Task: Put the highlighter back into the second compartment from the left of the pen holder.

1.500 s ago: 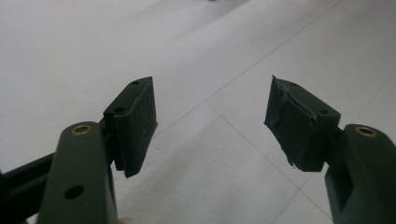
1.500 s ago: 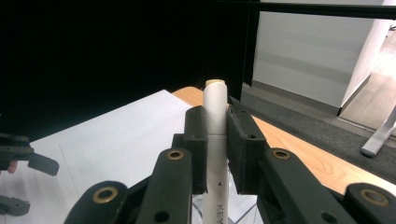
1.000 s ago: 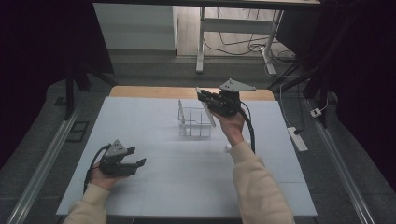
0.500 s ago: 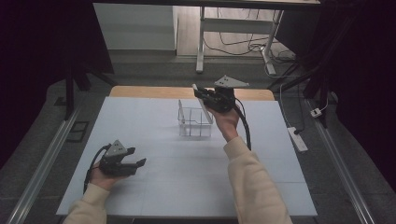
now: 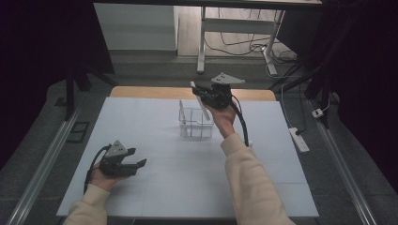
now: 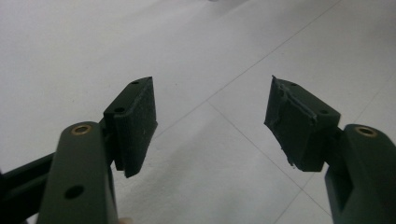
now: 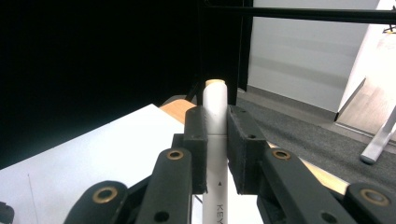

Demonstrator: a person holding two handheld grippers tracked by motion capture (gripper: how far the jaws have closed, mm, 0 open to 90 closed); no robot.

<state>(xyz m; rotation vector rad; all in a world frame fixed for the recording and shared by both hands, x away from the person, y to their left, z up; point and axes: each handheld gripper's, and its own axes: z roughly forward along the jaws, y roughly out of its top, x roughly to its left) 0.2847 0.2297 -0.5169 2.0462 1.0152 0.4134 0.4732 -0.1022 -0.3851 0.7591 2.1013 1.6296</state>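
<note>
Two jaws of the right gripper (image 7: 215,154) clamp a white marker (image 7: 215,135) above the clear box (image 5: 195,123), its tip toward 11 o'clock, while the left gripper (image 5: 136,158) rests open, empty.

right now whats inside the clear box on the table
One white stick leans inside the clear box. The right gripper holds a white marker slanting down into it; its lower tip is unclear.

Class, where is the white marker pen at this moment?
The white marker pen is clamped in the right gripper, held tilted above the clear box at the table's far middle in the high view.
</note>
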